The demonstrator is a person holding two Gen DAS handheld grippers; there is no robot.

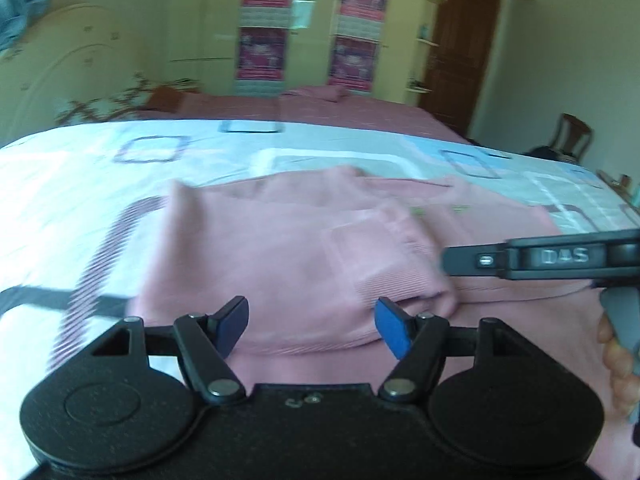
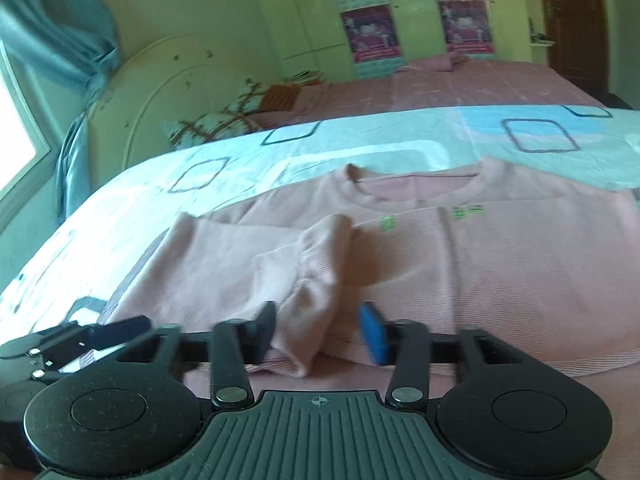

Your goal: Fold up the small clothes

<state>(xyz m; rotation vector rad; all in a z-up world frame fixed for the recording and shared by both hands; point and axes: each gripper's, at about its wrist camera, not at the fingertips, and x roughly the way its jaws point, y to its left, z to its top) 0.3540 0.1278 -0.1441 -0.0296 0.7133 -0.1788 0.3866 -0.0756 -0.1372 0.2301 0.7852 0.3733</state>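
Standing apart, left gripper [image 1: 312, 328] with blue pads [image 1: 394, 332] spread over the near part of a pink sweater [image 1: 280, 248]; nothing clamped between them. Likewise apart on the right gripper [image 2: 320, 332]: a sleeve cuff [image 2: 308, 312] rising between the pads, close to the left pad and clear of the right, blue one [image 2: 372, 336]; contact with the left pad cannot be told. No grip evident.

Seen from the left wrist view: right gripper's finger entering from the right edge over the sweater body, with fingers of a hand [image 1: 618, 364] on its handle. Seen from the right wrist view: left gripper's body at the lower left edge.

Lying flat on a bedsheet [image 2: 360, 136] printed with rounded squares: sweater, round neckline [image 2: 416, 184] toward the far side, small green marks [image 2: 464, 212] on the chest. One sleeve folded across the body, cuff toward the grippers.

Beyond the sheet: pink bedcover [image 2: 480, 84], cream headboard [image 2: 160, 92], posters [image 1: 262, 28] on the far wall, brown door [image 1: 460, 48], blue curtain [image 2: 52, 20].
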